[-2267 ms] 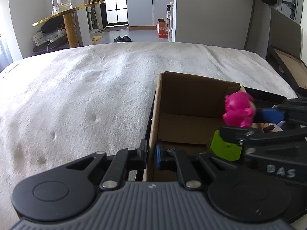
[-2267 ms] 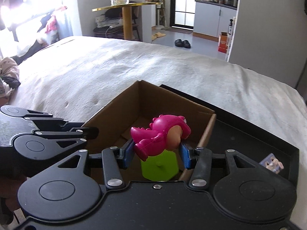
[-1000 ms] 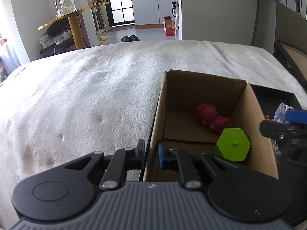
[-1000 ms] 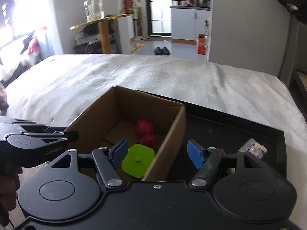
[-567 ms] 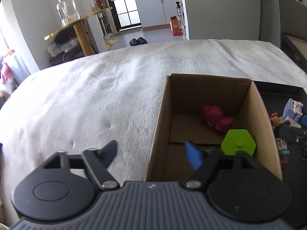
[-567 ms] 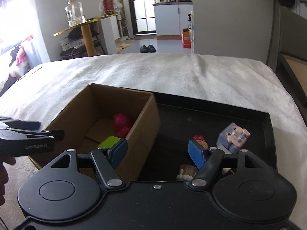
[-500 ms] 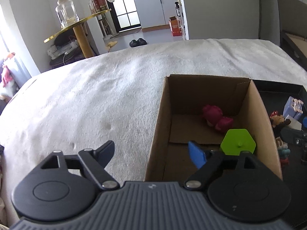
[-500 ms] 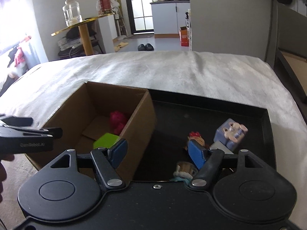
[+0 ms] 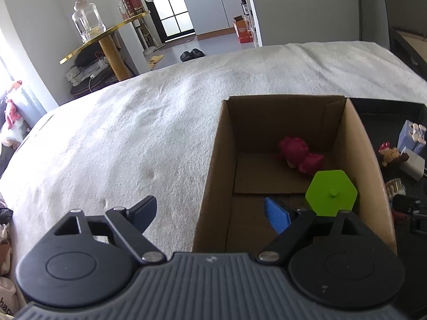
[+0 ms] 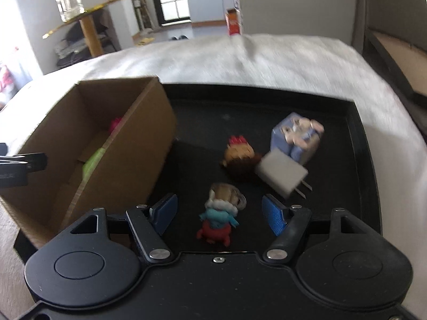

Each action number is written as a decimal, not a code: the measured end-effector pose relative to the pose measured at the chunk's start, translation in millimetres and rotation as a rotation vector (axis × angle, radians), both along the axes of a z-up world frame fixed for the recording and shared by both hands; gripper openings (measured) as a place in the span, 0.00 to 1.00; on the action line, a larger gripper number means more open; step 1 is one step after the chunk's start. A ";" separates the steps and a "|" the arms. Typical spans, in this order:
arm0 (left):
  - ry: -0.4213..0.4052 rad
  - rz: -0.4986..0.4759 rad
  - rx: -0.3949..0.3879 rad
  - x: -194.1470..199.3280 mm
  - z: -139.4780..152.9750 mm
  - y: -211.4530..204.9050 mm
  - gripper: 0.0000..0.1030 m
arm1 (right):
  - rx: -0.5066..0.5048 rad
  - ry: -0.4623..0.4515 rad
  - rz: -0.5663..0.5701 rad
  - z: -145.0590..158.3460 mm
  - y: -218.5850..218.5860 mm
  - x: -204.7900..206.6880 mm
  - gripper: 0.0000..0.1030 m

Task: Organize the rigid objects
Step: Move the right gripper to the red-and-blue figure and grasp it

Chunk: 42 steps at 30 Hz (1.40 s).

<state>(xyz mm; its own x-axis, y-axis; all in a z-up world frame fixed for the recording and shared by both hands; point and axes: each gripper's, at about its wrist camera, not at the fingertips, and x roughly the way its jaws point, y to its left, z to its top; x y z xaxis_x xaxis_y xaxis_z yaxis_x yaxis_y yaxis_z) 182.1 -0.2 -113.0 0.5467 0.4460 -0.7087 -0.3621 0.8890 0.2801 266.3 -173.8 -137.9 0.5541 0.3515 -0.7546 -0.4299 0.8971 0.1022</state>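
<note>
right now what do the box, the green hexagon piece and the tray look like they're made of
Box: brown corrugated cardboard, matte; fluted edge and folded flaps show.
Green hexagon piece: probably moulded plastic, smooth, evenly coloured, with a small knob in the middle.
Tray: black with a raised rim, dull finish; plastic or coated metal, cannot tell which.

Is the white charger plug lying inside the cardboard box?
No, the white charger plug lies on the black tray, outside the cardboard box, beside the small figures.

You have a white blanket (image 9: pixel 160 122) spread before you; far left stands a gold round table (image 9: pixel 106 37) bearing a glass jar (image 9: pixel 86 21), white kitchen cabinets (image 9: pixel 213 8) beyond.
</note>
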 end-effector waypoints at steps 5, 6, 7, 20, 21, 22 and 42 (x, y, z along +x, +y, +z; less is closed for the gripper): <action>0.004 0.004 0.012 0.8 0.4 -1.2 0.84 | -0.001 0.033 -0.022 -16.8 -3.6 1.7 0.60; 0.004 0.005 0.014 1.0 0.4 -1.4 0.84 | 0.000 0.036 -0.024 -19.3 -3.9 1.6 0.58; 0.004 0.005 0.017 0.7 0.9 -1.5 0.84 | 0.002 0.038 -0.025 -20.1 -3.9 0.7 0.58; 0.013 0.004 0.041 2.7 1.9 -6.8 0.84 | -0.086 0.017 -0.008 -26.4 20.0 -3.0 0.57; 0.014 0.002 0.043 2.8 1.8 -6.7 0.84 | -0.115 0.008 -0.006 -26.7 23.9 -4.5 0.53; 0.016 0.000 0.047 2.5 1.7 -7.0 0.84 | -0.125 0.003 -0.008 -26.5 25.2 -5.4 0.51; -0.011 0.004 0.009 -1.0 3.1 -1.8 0.84 | -0.144 -0.034 -0.063 -0.7 11.1 -6.7 0.37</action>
<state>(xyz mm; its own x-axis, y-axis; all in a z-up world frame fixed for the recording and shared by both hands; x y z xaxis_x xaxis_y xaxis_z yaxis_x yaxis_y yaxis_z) 181.1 -2.0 -110.0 0.5531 0.4546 -0.6982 -0.3686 0.8850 0.2843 259.6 -162.7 -138.6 0.5976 0.2051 -0.7751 -0.3738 0.9265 -0.0430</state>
